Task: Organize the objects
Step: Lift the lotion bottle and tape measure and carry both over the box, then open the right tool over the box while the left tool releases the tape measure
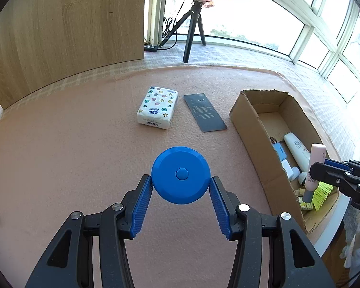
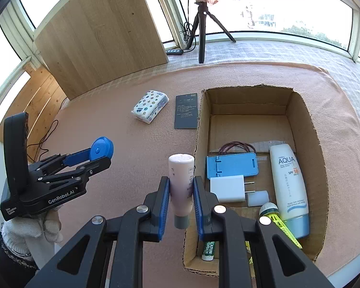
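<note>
The left gripper point(image 1: 181, 189) clamps a round blue plastic disc point(image 1: 181, 174) above the pink cloth point(image 1: 72, 156); the right gripper point(image 2: 181, 192) pinches a pale pink tube point(image 2: 181, 184) beside the open cardboard box point(image 2: 307, 129), right of it.

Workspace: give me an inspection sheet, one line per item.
Surface: pink cloth, partly bare.
Job's things: cardboard box holds sunscreen tube, blue stand, white charger; tissue pack and dark card lie outside.
Clutter: nothing seen.
Grippers: left gripper shut on blue disc; right gripper shut on pink tube.
Cables: black cord by tripod.
Surroundings: wooden panel, windows.
</note>
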Tool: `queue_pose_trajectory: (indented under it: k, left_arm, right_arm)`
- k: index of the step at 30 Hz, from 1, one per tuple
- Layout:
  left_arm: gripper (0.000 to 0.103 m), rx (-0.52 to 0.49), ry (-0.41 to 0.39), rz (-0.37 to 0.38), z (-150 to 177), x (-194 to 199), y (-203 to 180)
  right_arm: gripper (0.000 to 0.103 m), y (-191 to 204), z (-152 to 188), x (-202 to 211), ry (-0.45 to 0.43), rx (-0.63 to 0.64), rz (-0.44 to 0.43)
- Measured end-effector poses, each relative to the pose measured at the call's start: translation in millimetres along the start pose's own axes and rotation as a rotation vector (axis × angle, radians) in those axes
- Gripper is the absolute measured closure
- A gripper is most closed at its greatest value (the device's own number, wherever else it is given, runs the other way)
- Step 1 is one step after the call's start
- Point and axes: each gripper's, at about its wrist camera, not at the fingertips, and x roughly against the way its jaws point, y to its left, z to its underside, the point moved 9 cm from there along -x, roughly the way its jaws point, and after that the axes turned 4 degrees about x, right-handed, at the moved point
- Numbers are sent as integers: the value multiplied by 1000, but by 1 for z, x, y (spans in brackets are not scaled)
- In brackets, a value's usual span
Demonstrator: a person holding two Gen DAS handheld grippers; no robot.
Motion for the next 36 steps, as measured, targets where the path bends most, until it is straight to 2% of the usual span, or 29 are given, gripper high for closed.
queue_pose_trajectory:
  k: [10, 20, 27, 34, 36]
  left_arm:
    - [50, -103, -20, 79, -29, -21, -87]
    - [50, -194, -9, 103, -55, -52, -154]
    - [50, -218, 1, 112, -56, -63, -176]
    - [50, -222, 17, 112, -56, -68, -181]
    - [50, -218, 23, 118, -55, -68, -181]
  right_arm:
    - [85, -52, 17, 16, -7, -83, 55]
    - [85, -74, 30, 11, 17, -113, 53]
    - [85, -79, 35, 10, 23, -119, 49]
    - [85, -81, 33, 10, 23, -126, 39]
    - [82, -82, 31, 10, 23, -130, 36]
